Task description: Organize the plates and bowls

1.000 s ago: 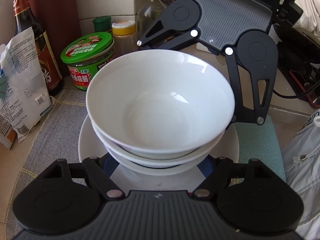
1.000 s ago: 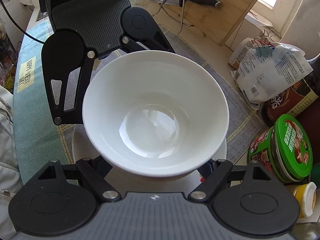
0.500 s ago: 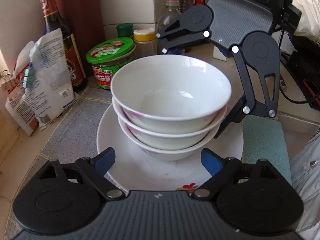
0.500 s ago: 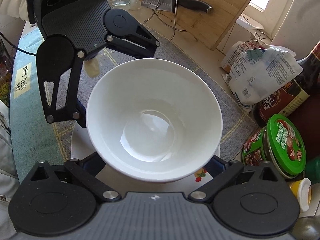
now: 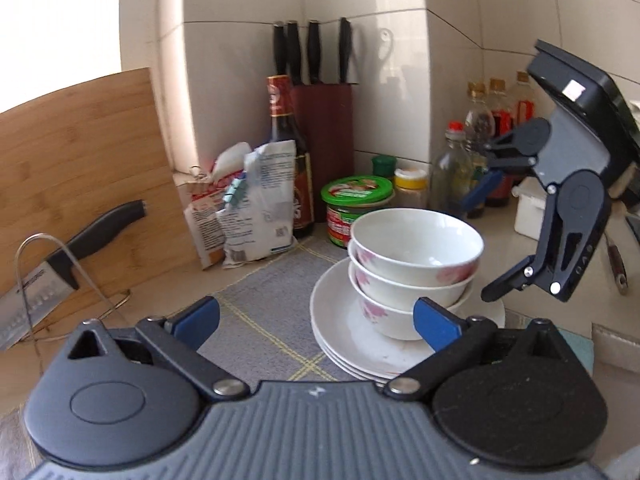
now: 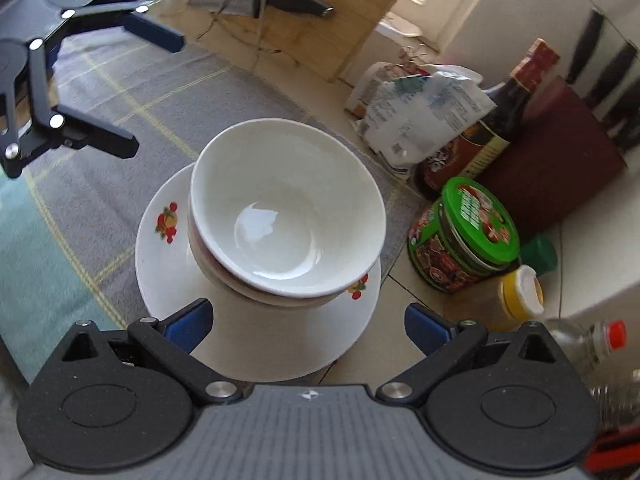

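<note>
From the left wrist we are looking low and nearly level across the counter toward the tiled corner, bowl stack (image 5: 414, 264) at centre right. From the right wrist we are looking steeply down, close over the same bowl stack (image 6: 286, 210) at frame centre.

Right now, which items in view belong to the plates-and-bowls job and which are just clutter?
Job items:
- stacked bowls
- stacked plates under them, on the grey mat
- left gripper, jaws opening, nothing between them
- right gripper, open, empty

Clutter:
- green-lidded jar
- sauce bottle
- knife block
- cutting board
- knife
- paper bags
</note>
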The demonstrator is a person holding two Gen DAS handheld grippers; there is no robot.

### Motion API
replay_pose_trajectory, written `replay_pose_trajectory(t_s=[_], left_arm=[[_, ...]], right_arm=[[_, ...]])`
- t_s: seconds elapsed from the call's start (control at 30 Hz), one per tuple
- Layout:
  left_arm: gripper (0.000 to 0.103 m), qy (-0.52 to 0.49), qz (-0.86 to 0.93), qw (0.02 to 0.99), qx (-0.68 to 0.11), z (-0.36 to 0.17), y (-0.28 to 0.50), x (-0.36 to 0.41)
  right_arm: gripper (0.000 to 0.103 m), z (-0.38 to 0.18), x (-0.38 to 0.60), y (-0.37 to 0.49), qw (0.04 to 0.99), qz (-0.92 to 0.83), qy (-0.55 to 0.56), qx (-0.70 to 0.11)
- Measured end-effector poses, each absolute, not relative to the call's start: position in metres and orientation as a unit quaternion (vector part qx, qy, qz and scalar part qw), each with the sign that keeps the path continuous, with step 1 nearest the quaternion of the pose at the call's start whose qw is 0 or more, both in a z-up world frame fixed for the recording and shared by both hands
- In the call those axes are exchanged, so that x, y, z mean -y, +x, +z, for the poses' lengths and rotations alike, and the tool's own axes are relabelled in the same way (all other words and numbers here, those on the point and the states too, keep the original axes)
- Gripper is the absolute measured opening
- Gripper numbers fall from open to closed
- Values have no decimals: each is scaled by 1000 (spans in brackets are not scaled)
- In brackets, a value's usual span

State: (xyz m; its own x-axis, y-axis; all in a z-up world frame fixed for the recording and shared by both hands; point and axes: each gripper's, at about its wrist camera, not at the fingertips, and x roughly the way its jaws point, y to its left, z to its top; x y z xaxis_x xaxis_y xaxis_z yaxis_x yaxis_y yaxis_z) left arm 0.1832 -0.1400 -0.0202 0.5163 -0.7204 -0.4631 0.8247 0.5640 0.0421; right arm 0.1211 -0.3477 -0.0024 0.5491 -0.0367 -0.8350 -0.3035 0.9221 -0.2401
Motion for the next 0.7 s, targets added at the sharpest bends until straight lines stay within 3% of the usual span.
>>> replay_pose_trajectory(t_s=[0.37,0.7], left_arm=[[102,84,-360,876,-310,-10,159,102],[102,112,-363,872,-308,16,122,100]], right_arm=[[103,13,273,55,876,-206,66,-431],[103,32,245,8,868,-270,113,-401]])
